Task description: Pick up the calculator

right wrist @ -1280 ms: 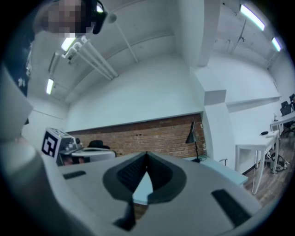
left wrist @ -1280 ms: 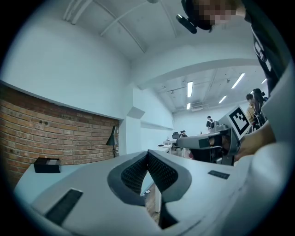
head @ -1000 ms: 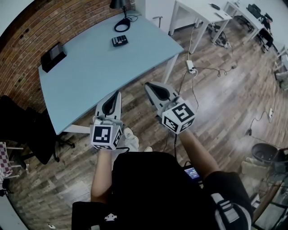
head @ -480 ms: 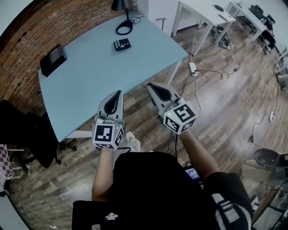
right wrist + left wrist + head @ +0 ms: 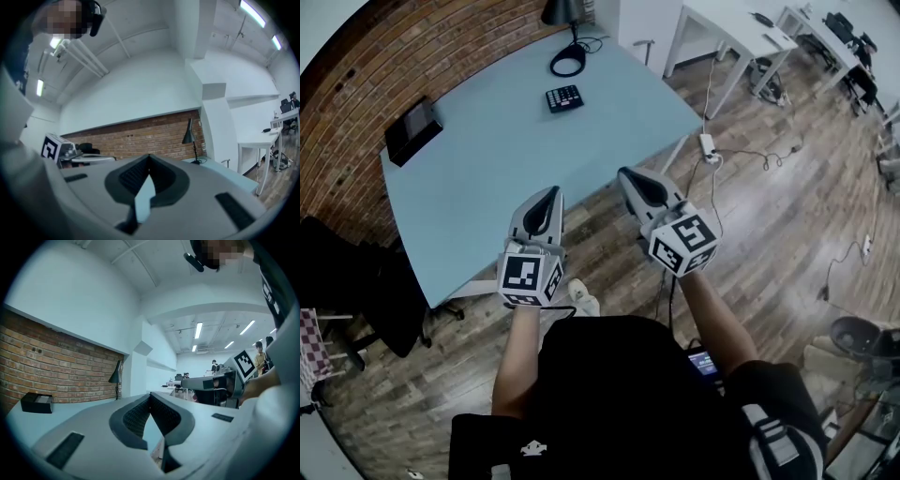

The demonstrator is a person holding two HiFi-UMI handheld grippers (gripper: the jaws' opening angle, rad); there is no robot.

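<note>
calculator [image 5: 564, 98] lies at the desk's [image 5: 478, 187] far side, near the lamp [image 5: 559, 11]. left gripper [image 5: 550, 194] and right gripper [image 5: 625, 174] hang by the near edge, fingers pressed together, empty; reaching in unopened would likely shove it toward the lamp.

The calculator [image 5: 563, 98] is black, the table [image 5: 492, 164] pale blue.

Left gripper [image 5: 547, 198] and right gripper [image 5: 630, 175] held side by side, level, fingers closed, both empty
</note>
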